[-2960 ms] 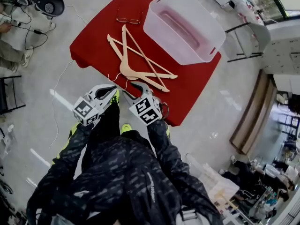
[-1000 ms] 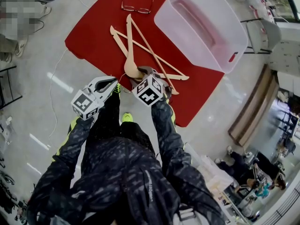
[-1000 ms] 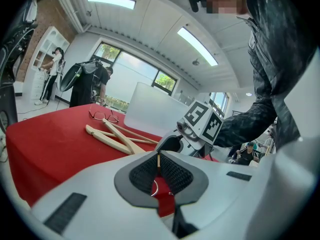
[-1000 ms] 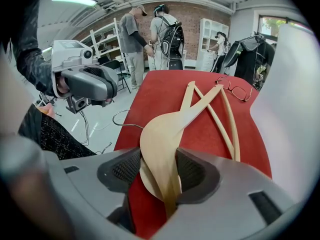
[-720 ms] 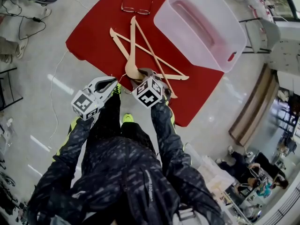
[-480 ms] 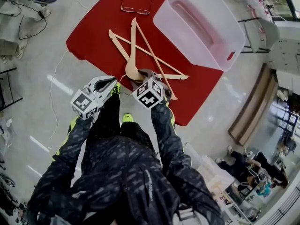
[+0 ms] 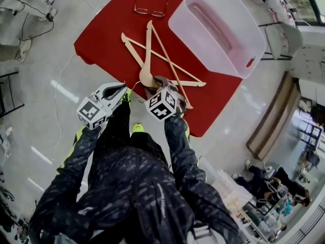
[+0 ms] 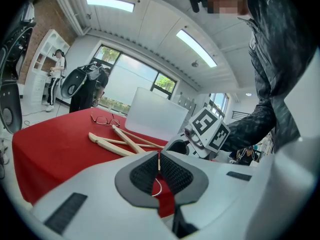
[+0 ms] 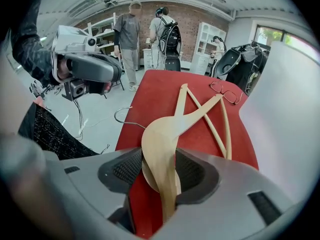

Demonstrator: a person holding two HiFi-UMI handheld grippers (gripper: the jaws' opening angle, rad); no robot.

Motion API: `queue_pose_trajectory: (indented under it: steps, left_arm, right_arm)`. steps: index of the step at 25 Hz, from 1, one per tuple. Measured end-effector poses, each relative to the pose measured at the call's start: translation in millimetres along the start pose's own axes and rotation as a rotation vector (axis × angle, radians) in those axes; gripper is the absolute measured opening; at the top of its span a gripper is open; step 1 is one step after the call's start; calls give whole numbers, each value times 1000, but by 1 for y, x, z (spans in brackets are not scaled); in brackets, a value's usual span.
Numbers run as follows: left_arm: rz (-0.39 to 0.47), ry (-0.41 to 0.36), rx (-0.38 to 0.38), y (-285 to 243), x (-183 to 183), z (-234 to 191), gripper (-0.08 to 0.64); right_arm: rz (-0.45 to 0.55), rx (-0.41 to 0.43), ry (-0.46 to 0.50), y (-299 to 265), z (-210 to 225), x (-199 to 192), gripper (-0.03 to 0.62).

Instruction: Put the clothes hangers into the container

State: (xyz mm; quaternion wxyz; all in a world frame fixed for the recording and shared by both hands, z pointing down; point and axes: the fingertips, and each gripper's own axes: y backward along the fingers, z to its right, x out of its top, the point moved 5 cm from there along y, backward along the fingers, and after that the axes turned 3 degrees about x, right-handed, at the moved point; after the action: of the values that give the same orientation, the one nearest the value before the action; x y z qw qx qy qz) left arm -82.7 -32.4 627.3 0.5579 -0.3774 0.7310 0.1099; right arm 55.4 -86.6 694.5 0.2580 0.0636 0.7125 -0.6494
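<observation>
Hangers [image 7: 147, 55] — two wooden ones, crossed over each other — lie flat on the red table [image 7: 106, 39] just beside the container [image 7: 203, 47], outside it, along its long wall on the side nearer to me. The container is a translucent tub standing upright on the same table, its open top facing up and its bottom showing pale pink. My right gripper [image 7: 158, 84] points steeply down at the necks of the pair, by the table edge and apart from the container. In the right gripper view its jaws have just been closing, and they now clamp the broad wooden neck of the gripped hanger [image 9: 160, 144], with a pad against the wood on each side. From the jaws that hanger's arms run out across the table towards the container [image 9: 287, 99], while its wire hook [image 9: 127, 115] pokes out past the table edge, away from the container. My left gripper [image 7: 119, 90] hangs off the table, farther from the container than the right gripper, and points roughly level. In the left gripper view its jaws are drawn together on nothing — only a thin slit remains, through which I see a strip of red table and the wire hook beyond. A pair of glasses [image 7: 151, 10] lies on the table near the container's corner, just past the hangers' far tips.
</observation>
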Motion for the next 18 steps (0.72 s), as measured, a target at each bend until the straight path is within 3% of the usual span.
queue_pose_trajectory:
  steps: [3,11,18]
  left_arm:
    - [2,3,0,0,0,0,12]
    - [9,5,-15,-3,1,6,12]
    - [14,-5,-8,-1,11,0,11]
  right_arm:
    - [19,-25,7,0,-2,0,212]
    - [17,48,-52,6,1,5,184]
    - [54,39,-65,19,-1,18,183]
